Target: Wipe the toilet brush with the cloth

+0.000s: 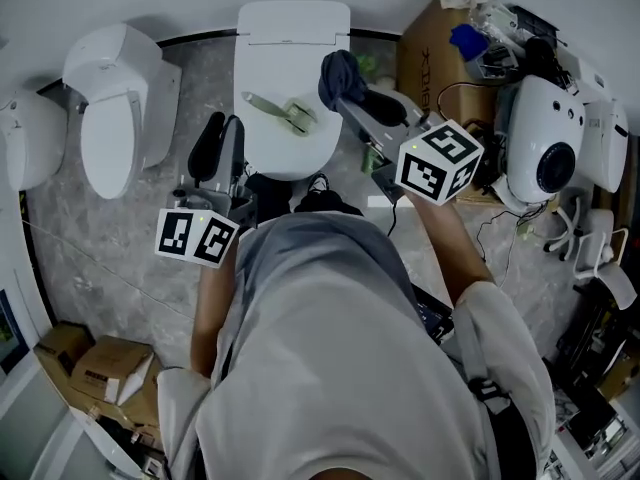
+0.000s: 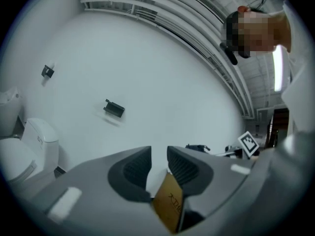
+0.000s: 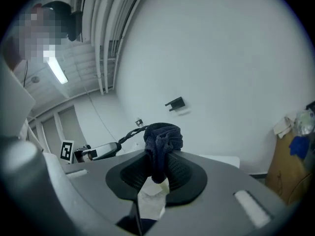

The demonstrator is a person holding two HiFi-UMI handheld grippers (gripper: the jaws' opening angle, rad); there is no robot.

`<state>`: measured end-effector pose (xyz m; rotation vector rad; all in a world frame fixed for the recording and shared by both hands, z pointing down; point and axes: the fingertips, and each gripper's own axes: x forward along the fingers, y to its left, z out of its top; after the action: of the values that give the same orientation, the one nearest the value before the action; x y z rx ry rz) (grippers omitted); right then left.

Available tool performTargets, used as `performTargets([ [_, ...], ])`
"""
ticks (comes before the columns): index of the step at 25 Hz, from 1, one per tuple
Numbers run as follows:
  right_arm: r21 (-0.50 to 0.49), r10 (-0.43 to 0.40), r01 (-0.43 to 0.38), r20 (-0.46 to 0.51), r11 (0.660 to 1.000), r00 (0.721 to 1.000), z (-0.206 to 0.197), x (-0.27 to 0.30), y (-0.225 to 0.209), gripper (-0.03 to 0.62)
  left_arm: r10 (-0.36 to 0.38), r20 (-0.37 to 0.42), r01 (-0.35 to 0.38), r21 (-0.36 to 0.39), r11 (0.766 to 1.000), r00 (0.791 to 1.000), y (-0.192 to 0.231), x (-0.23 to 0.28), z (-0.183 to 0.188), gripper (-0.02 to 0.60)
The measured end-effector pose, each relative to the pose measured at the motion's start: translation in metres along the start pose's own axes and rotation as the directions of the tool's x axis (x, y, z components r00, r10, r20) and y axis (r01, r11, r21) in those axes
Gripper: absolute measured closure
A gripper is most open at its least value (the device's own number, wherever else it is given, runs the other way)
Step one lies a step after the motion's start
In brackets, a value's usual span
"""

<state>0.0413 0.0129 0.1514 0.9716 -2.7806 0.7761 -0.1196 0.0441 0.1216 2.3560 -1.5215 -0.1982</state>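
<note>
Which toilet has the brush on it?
The middle toilet, straight ahead: the toilet brush lies across its closed lid. The toilet left of it and the far-left one are bare.

A grey, marble-patterned floor [image 1: 100, 258] meets a plain white wall [image 2: 147, 58], and three white toilets stand along it: a middle toilet [image 1: 292, 23] with its lid down, a left toilet [image 1: 110, 98] turned at an angle, and a third toilet [image 1: 25, 138] cut off by the left edge. Brown cardboard boxes [image 1: 100, 368] sit on the floor at the lower left, while a taller cardboard box [image 1: 425, 58] stands by the wall at the right, next to cluttered white equipment [image 1: 550, 148] and cables. Overhead, a lit strip light [image 3: 56, 72] shines beside white pipes [image 3: 106, 33], and a small black bracket [image 2: 114, 108] is fixed to the wall.
</note>
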Motion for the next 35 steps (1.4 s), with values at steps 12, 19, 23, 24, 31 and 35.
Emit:
performTargets([
  [12,-0.142,-0.100,0.096,-0.021,0.985,0.995,-0.003,-0.024,0.006,0.522,0.064,-0.027,-0.062,0.056,0.997,0.998,-0.005,-0.016,-0.006,0.581],
  [19,-0.129,-0.122,0.117,-0.030,0.985,0.992,-0.014,-0.028,0.009,0.522,0.069,-0.049,-0.066,0.071,0.995,0.996,-0.005,-0.018,-0.010,0.581],
  [23,-0.134,-0.131,0.124,-0.039,0.983,0.991,-0.016,-0.028,0.009,0.522,0.077,-0.050,-0.073,0.079,0.994,0.996,-0.005,-0.016,-0.006,0.581],
  [24,-0.136,-0.132,0.125,-0.041,0.983,0.990,-0.016,-0.029,0.010,0.522,0.078,-0.049,-0.074,0.083,0.994,0.996,-0.005,-0.016,-0.005,0.581],
  [31,-0.145,-0.136,0.128,-0.045,0.981,0.990,-0.018,-0.036,0.014,0.523,0.083,-0.045,-0.080,0.077,0.994,0.995,-0.009,-0.018,-0.001,0.581],
  [35,-0.155,-0.136,0.126,-0.057,0.980,0.989,-0.025,-0.040,0.016,0.523,0.080,-0.041,-0.076,0.086,0.993,0.996,-0.009,-0.020,-0.001,0.581],
])
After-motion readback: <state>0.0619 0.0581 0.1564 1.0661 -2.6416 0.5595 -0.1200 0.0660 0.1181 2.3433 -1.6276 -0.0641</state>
